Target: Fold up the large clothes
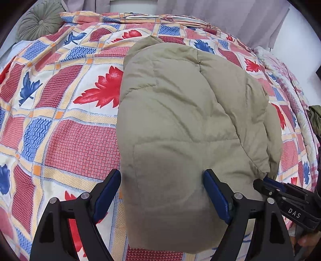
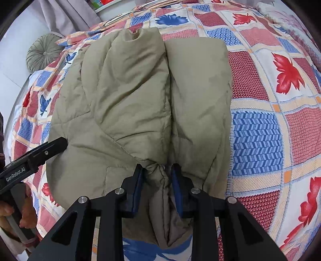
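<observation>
A khaki padded jacket (image 1: 180,112) lies folded lengthwise on a patterned bedspread (image 1: 60,130), with one sleeve laid over its body. My left gripper (image 1: 162,174) hangs open over the jacket's near end. Its left pad is at the jacket's edge, its right pad is over the cloth, and neither presses. In the right wrist view the jacket (image 2: 130,90) fills the middle. My right gripper (image 2: 157,170) is shut on the bunched sleeve cuff (image 2: 155,167) at the near edge. That gripper (image 1: 260,182) also shows at the sleeve end in the left wrist view.
A round green cushion (image 1: 40,22) sits at the far left corner of the bed. Grey curtains (image 1: 230,16) hang behind. A checked blanket (image 1: 289,80) and a dark green cloth (image 1: 316,118) lie along the right side. A hand (image 2: 24,212) holds the left gripper's handle.
</observation>
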Tool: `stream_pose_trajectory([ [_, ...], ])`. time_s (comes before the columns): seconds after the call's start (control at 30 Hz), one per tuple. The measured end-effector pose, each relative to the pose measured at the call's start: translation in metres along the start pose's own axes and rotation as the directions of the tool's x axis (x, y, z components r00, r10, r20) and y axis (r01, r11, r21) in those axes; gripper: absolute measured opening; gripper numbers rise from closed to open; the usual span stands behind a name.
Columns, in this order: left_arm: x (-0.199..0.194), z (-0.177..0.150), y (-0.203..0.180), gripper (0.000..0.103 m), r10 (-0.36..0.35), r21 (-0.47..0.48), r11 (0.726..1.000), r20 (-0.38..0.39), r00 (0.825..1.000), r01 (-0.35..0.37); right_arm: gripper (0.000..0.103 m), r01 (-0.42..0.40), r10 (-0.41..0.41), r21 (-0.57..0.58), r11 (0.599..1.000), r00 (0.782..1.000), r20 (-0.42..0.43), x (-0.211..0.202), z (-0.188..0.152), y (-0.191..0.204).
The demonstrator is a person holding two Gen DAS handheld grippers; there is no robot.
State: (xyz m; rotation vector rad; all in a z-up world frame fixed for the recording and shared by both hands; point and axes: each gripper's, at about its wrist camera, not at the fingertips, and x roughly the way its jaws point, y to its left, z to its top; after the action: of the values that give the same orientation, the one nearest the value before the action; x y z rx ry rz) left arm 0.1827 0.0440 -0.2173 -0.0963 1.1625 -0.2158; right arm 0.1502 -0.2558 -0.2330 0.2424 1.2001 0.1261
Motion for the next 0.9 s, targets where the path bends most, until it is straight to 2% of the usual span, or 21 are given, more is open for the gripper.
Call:
stream_pose_trajectory([
  [0.33, -0.006, -0.011, 0.007, 0.085, 0.0, -0.029, 1.0, -0.022, 1.0, -0.001, 0.032, -0.036, 0.036, 0.046, 0.998, 0.999, -0.001, -0.022, -0.006, -0.002],
  [0.43, -0.003, -0.012, 0.007, 0.085, 0.004, -0.025, 1.0, -0.022, 1.0, -0.005, 0.032, -0.069, 0.067, 0.058, 0.996, 0.997, 0.04, -0.038, -0.002, -0.002],
  [0.5, 0.0, -0.014, 0.006, 0.085, 0.011, -0.019, 1.0, -0.02, 1.0, -0.011, 0.035, -0.087, 0.082, 0.058, 0.995, 0.993, 0.084, -0.048, 0.011, -0.002],
  [0.53, 0.0, -0.014, 0.005, 0.085, 0.011, -0.018, 1.0, -0.019, 1.0, -0.012, 0.045, -0.097, 0.09, 0.065, 0.993, 0.99, 0.104, -0.051, 0.022, -0.003],
  [0.57, 0.001, -0.015, 0.005, 0.085, 0.011, -0.018, 1.0, -0.018, 1.0, -0.011, 0.049, -0.108, 0.098, 0.081, 0.991, 0.988, 0.12, -0.052, 0.032, -0.004],
  [0.67, 0.003, -0.014, 0.002, 0.086, 0.017, -0.013, 1.0, -0.017, 1.0, -0.017, 0.051, -0.167, 0.138, 0.158, 0.973, 0.973, 0.183, -0.052, 0.068, -0.009],
  [0.7, 0.003, -0.014, 0.001, 0.086, 0.021, -0.008, 1.0, -0.017, 1.0, -0.021, 0.05, -0.192, 0.154, 0.195, 0.962, 0.968, 0.197, -0.043, 0.09, -0.007],
  [0.77, 0.004, -0.013, -0.002, 0.086, 0.031, 0.003, 1.0, -0.014, 0.999, -0.031, 0.035, -0.193, 0.151, 0.217, 0.957, 0.969, 0.196, -0.036, 0.1, -0.006],
  [0.8, 0.005, -0.013, -0.004, 0.086, 0.033, 0.005, 0.999, -0.014, 0.999, -0.033, 0.031, -0.179, 0.137, 0.242, 0.954, 0.974, 0.182, -0.026, 0.109, -0.005],
  [0.83, 0.005, -0.012, -0.004, 0.092, 0.034, 0.006, 0.999, -0.014, 0.999, -0.034, 0.029, -0.117, 0.079, 0.281, 0.953, 0.987, 0.142, -0.005, 0.118, -0.004],
  [0.87, 0.006, -0.012, -0.005, 0.094, 0.036, 0.003, 0.999, -0.016, 0.999, -0.036, 0.028, -0.117, 0.079, 0.281, 0.953, 0.987, 0.142, -0.005, 0.118, -0.004],
  [0.9, 0.007, -0.012, -0.005, 0.095, 0.025, -0.002, 1.0, -0.016, 1.0, -0.025, 0.026, -0.082, 0.051, 0.292, 0.953, 0.992, 0.114, 0.007, 0.119, -0.006],
])
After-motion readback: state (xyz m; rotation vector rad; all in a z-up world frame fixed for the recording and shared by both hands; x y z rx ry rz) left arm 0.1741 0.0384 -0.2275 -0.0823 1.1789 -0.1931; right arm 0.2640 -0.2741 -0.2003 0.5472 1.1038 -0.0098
